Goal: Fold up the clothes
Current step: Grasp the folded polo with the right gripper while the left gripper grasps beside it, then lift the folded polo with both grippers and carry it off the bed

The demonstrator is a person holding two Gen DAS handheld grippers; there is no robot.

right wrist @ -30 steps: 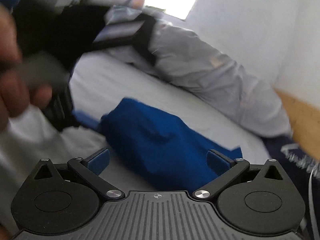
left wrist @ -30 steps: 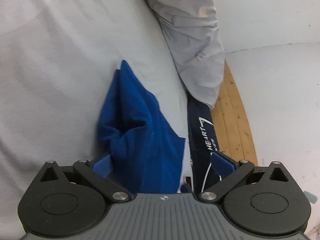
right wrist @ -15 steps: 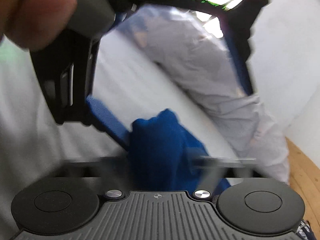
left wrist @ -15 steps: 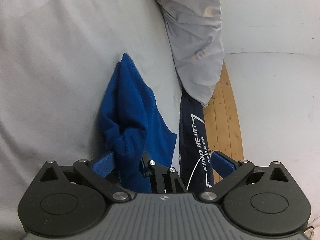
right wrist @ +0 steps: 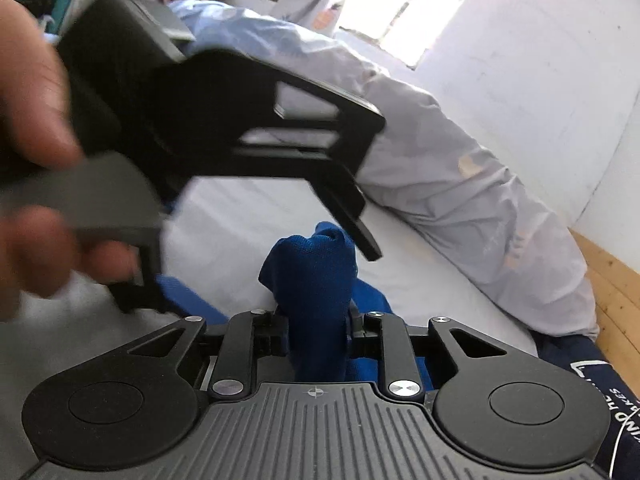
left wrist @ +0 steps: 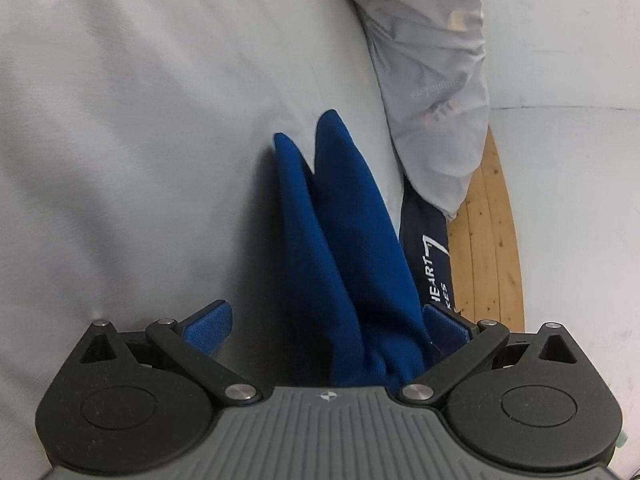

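The right hand-held gripper is clamped on a bunched fold of the blue cloth, lifting it off the bed near its right edge. The left hand-held gripper stands wide, the cloth between its fingers. A grey garment lies just beside.

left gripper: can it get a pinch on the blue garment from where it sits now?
Probably yes. The left gripper is open and the blue garment already hangs between its fingers, against the right-hand pad, nothing blocking. The right gripper is shut on the same cloth, so it is held up.
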